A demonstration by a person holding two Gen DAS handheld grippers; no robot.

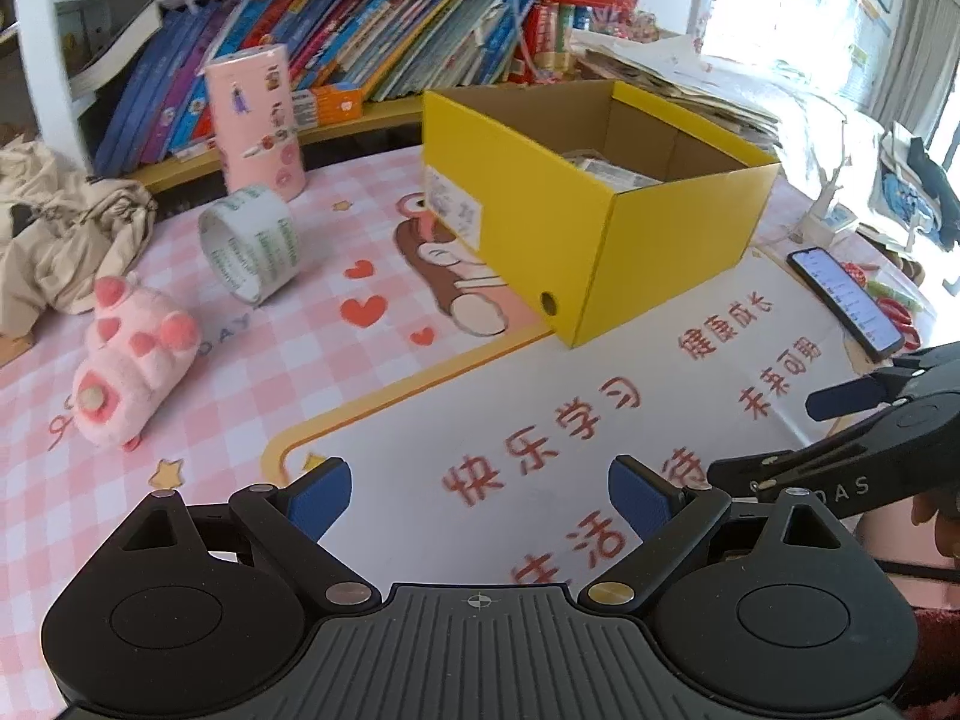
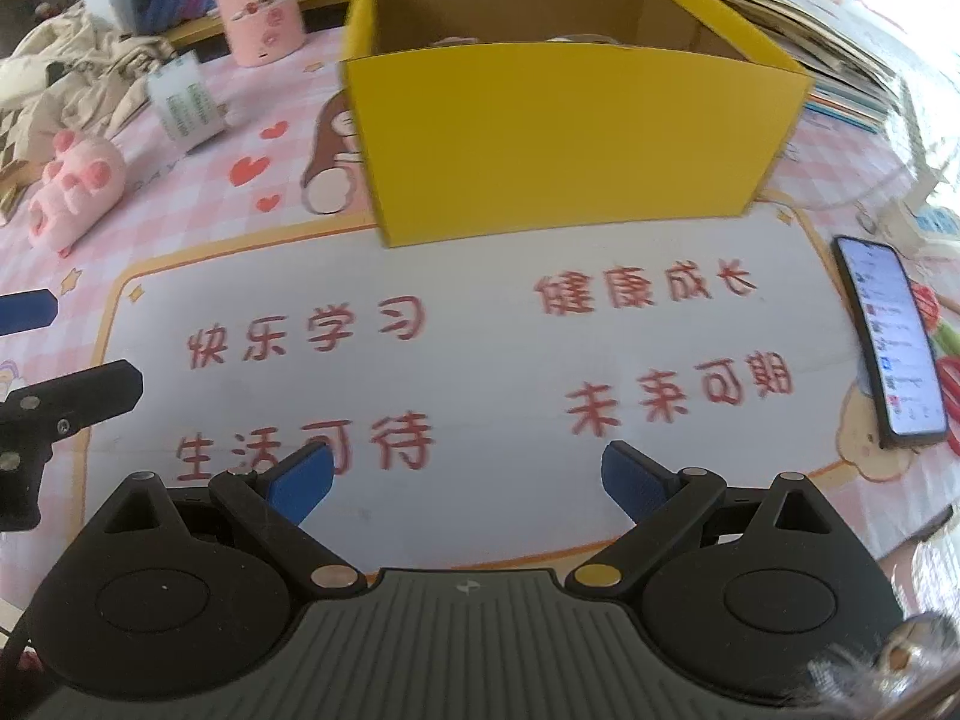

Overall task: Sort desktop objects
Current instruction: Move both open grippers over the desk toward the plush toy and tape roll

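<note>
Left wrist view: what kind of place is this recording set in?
Most likely a child's study desk at home: a shelf of children's books behind, a pink cartoon desk mat with Chinese study slogans, and a pink plush toy beside a yellow box.

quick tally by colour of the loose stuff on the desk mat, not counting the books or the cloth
Pink: 2, the plush toy and the stickered canister
Yellow: 1, the open box
White with green print: 1, the tape roll
Black: 1, the phone
Total: 5
Something lies inside the box, too hidden to count.
</note>
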